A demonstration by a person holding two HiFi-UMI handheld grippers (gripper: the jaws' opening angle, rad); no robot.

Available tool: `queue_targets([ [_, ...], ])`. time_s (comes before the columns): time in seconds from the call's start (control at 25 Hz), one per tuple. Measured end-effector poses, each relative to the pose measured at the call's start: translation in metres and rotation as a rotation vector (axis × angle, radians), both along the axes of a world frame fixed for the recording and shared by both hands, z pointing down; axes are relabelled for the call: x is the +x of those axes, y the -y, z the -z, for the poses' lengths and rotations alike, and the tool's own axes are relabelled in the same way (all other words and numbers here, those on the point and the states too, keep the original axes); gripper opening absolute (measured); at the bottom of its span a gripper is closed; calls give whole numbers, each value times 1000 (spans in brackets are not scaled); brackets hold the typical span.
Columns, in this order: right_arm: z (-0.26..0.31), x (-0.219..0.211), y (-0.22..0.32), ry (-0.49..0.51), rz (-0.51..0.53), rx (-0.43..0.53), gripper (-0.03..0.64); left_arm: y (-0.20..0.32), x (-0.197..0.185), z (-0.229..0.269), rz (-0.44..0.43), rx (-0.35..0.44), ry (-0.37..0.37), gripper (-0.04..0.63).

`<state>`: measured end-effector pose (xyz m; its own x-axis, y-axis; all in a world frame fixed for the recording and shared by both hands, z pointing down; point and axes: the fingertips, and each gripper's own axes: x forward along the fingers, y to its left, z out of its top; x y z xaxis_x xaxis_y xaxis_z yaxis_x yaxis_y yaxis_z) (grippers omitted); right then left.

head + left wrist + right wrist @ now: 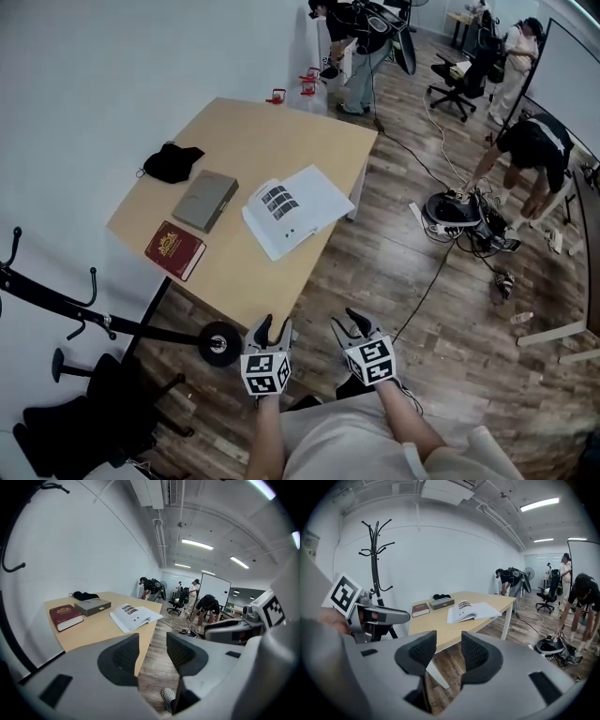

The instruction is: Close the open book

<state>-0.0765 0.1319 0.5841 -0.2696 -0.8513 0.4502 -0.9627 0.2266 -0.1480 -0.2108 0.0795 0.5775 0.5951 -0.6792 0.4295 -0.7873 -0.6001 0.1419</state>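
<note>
My left gripper and right gripper hang side by side over the floor, just short of the table's near corner. Both have their jaws apart with nothing between them. The open book lies pages up on the table ahead of me, by its right edge, well apart from both grippers. A grey box and a red book lie to its left.

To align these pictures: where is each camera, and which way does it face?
Head view: on the head, steeply down at table, open book; left gripper, right gripper, forearms show.
Left gripper view: on left gripper, along open jaws toward the table; right gripper at right.
Right gripper view: likewise; left gripper at left.
Shared: the open book.
</note>
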Motion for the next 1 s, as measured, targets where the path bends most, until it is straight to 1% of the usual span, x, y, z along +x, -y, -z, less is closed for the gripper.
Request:
queue_targets([
  [0.12,5,36,31,14,-9,-6,173,24,33,0,-1,-13,16,187],
  [0.28,6,75,70,53,-14,-20,173,56,67,7,11,-7,33,187],
  [0.4,4,97,93,66,-5,-29,173,75,85,10,27,-5,54,187],
  [0.56,1,119,119,77,39,-31,173,99,100,11,65,-3,83,187],
  [0.72,6,140,150,29,108,-2,173,118,114,10,100,-6,114,187],
  [0.84,8,147,169,-29,184,23,175,129,120,10,132,-9,123,187],
  [0.92,5,145,178,-78,264,32,175,138,127,11,138,2,129,187],
  [1.0,1,136,185,-136,375,49,184,150,132,14,142,23,142,187],
])
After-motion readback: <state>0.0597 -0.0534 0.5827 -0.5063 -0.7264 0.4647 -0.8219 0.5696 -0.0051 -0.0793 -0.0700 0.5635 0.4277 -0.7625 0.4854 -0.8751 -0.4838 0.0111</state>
